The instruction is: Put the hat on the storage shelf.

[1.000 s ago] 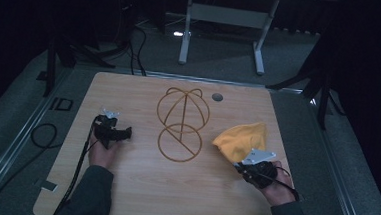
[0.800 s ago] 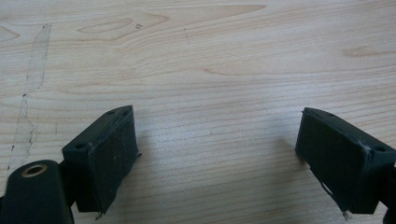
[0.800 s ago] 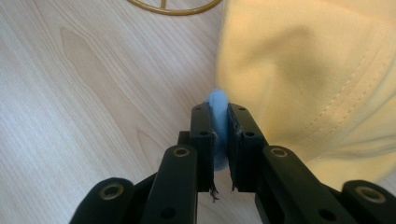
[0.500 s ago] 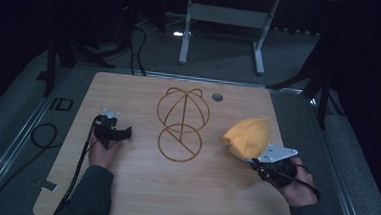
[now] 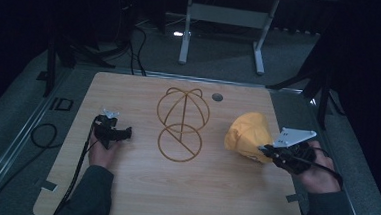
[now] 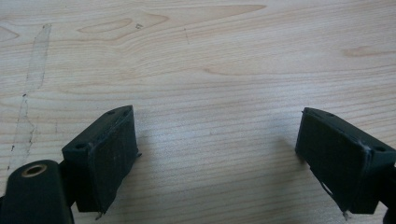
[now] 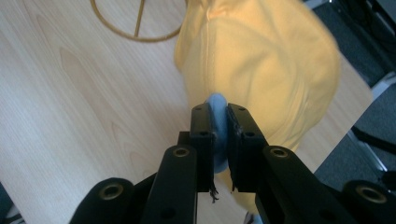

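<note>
1. The yellow cap (image 5: 247,135) sits at the right of the counter (image 5: 138,184), beside the wire frame (image 5: 181,123), lifted and bunched, not lying flat. In the right gripper view the cap (image 7: 261,60) shows a stitched seam running down its crown.
2. The right tongs (image 5: 266,150) are pressed together on the cap's blue brim (image 7: 218,126), which shows between the jaws in the right gripper view. Pinching the stiff brim probably gives a firmer hold than the soft crown, and lets the fabric hang free.
3. The wire frame, a dome above a flat ring with a crossbar, stands at mid-counter. It looks shaped to carry a cap, so the cap is likely bound for it.
4. The left tongs (image 5: 125,132) rest low at the left of the counter, well apart from the cap. In the left gripper view the left tongs (image 6: 219,158) are spread wide with nothing between them, perhaps waiting to steady the frame.
5. The counter is pale wood with clear grain and a few faint scuffs; a small round hole (image 5: 217,96) lies near its far edge.
6. Beyond it, the room is dark: grey floor, cables (image 5: 41,136) at the left, and a metal stand (image 5: 223,29) at the back.
</note>
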Available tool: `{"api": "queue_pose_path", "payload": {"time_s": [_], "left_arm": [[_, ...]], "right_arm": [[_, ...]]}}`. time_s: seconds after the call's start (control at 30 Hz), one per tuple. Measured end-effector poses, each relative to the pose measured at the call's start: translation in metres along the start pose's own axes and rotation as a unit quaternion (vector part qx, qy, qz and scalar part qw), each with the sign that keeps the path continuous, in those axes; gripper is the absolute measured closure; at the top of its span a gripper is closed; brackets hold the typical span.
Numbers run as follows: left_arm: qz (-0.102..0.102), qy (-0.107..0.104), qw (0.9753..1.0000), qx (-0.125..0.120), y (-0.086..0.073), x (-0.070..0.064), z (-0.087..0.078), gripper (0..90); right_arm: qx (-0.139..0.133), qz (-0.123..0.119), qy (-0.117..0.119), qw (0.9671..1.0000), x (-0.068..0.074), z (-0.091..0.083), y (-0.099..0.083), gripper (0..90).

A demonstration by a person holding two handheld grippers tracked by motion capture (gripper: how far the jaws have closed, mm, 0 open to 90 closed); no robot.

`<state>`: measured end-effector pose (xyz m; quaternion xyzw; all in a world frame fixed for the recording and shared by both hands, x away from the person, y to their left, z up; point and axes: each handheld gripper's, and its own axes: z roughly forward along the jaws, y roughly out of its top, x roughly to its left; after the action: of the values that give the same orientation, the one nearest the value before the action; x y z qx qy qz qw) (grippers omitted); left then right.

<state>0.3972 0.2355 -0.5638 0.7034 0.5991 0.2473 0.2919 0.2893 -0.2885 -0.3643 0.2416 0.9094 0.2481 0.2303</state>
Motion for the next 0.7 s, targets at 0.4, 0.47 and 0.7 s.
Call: {"api": "queue_pose_path", "payload": {"time_s": [0.4, 0.47, 0.7], "left_arm": [[0.0, 0.0, 1.0, 0.0, 0.0, 0.0, 0.0, 12.8], [0.0, 0.0, 1.0, 0.0, 0.0, 0.0, 0.0, 12.7], [0.0, 0.0, 1.0, 0.0, 0.0, 0.0, 0.0, 12.7]], "right_arm": [[-0.059, 0.028, 0.029, 0.9974, -0.019, 0.032, 0.044, 79.6], [-0.062, 0.033, 0.033, 0.997, -0.021, 0.04, 0.051, 79.5], [-0.051, 0.034, 0.054, 0.9966, -0.023, 0.067, 0.075, 73.8]]}}
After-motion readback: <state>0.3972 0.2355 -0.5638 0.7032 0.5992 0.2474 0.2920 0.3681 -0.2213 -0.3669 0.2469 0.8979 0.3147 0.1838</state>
